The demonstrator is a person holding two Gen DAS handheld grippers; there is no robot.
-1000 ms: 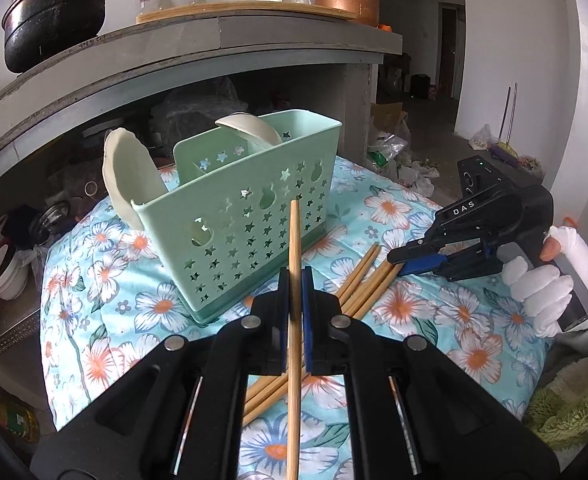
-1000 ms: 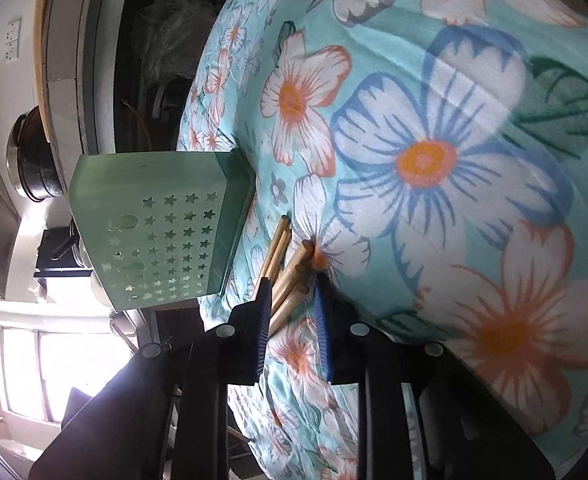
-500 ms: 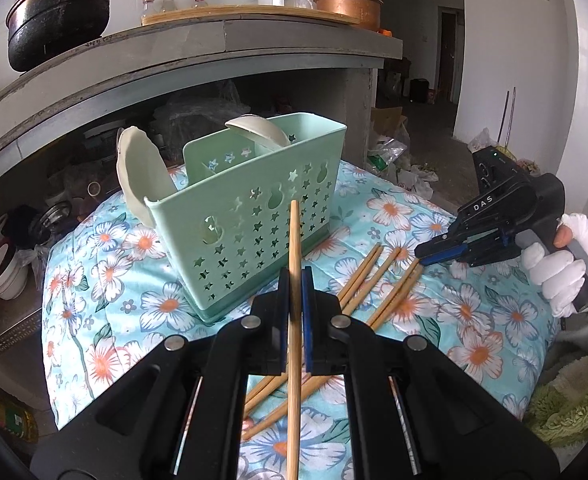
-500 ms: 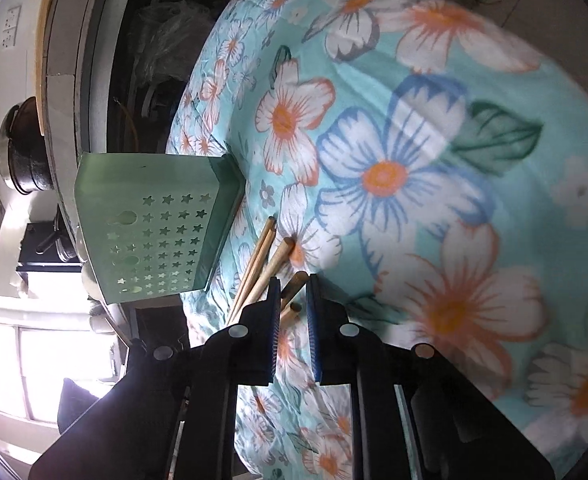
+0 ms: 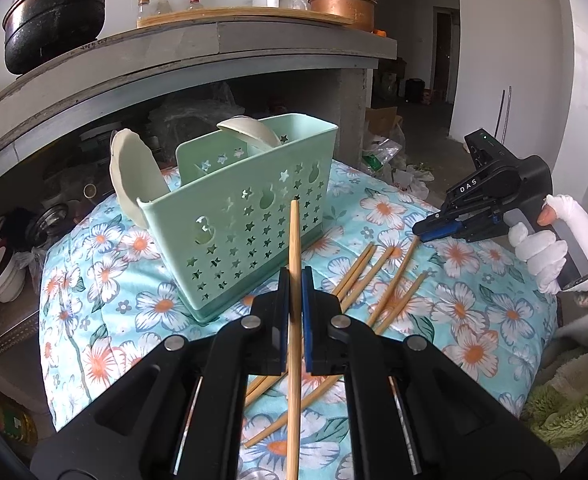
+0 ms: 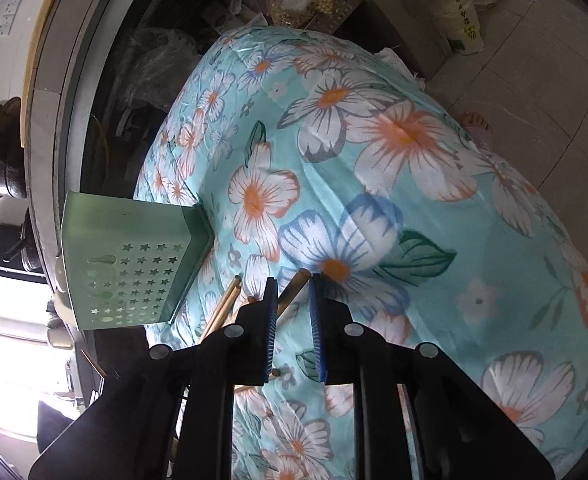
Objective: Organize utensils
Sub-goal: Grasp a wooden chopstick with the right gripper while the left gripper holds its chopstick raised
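My left gripper [image 5: 294,276] is shut on a single bamboo chopstick [image 5: 294,248] that points up toward the mint green utensil basket [image 5: 254,208]. Two white spoons [image 5: 134,176] stand in the basket. Several loose chopsticks [image 5: 374,276] lie on the floral cloth to the basket's right. My right gripper [image 5: 424,234], held by a white-gloved hand [image 5: 550,240], hovers just above their far ends. In the right wrist view its jaws [image 6: 292,280] are opening a narrow gap. A chopstick end [image 6: 294,286] shows between them on the cloth, and the pads do not press on it. The basket [image 6: 126,268] stands left of them.
The floral cloth [image 5: 494,312] covers a rounded surface that drops off at its edges. Behind it runs a grey concrete counter [image 5: 214,52] with a black pot [image 5: 54,20], bottles and a white appliance. Bowls [image 5: 6,276] and clutter sit on the floor at left.
The right gripper rose and drew back to the right, off the loose chopsticks; its jaws narrowed, then spread a little. The left gripper kept still with its chopstick.
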